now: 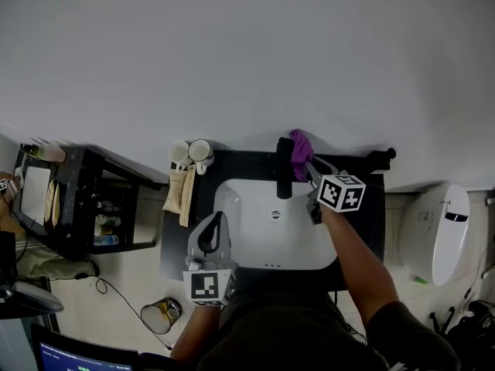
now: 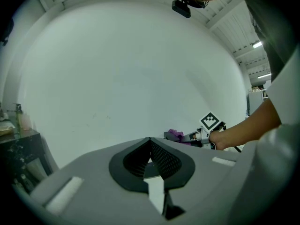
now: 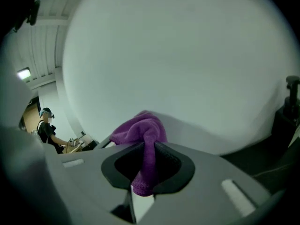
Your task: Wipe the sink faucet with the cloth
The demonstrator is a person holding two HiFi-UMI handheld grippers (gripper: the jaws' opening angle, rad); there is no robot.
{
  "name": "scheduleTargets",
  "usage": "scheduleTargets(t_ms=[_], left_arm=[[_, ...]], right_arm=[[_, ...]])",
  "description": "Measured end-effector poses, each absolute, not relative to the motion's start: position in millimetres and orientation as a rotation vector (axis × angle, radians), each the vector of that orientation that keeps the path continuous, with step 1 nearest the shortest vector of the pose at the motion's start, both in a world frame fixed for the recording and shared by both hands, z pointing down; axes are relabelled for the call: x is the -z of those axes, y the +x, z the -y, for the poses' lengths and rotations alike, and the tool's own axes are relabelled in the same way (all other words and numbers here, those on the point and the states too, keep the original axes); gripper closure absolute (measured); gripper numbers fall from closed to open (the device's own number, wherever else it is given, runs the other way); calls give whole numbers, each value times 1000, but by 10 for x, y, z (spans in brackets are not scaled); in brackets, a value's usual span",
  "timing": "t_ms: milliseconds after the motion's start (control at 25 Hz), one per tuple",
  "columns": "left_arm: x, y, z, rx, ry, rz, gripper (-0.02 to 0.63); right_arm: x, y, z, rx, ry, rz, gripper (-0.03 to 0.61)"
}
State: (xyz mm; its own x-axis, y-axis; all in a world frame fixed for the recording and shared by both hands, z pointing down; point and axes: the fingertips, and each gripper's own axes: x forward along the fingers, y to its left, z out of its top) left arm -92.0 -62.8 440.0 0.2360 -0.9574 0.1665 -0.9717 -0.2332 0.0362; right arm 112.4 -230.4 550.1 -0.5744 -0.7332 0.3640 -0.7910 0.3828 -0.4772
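Right tool [image 3: 146, 171] on bunched purple cloth [image 3: 139, 129]

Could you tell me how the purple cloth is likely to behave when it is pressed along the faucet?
The purple cloth bunches and hangs limp between the right gripper's jaws, so it is probably floppy and light. Its fuzzy pile suggests it should grip rather than slip on the faucet.

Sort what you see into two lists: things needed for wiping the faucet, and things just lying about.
In use: purple cloth, right gripper holding it, black faucet, sink.
Lying about: two mugs, black shelf, toilet, idle left gripper.
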Motion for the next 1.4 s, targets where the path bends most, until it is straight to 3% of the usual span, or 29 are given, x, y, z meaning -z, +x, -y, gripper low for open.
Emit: scheduleTargets(t_ms=[920, 1400], left_arm=[[-4502, -1014, 605, -180, 2327, 1884, 595], [-4512, -1117, 598, -149, 2319, 1919, 595]], right_arm=[[-6628, 960, 2296, -1221, 1282, 2251, 526], [-6528, 1071, 2278, -1156, 1344, 2244, 522]])
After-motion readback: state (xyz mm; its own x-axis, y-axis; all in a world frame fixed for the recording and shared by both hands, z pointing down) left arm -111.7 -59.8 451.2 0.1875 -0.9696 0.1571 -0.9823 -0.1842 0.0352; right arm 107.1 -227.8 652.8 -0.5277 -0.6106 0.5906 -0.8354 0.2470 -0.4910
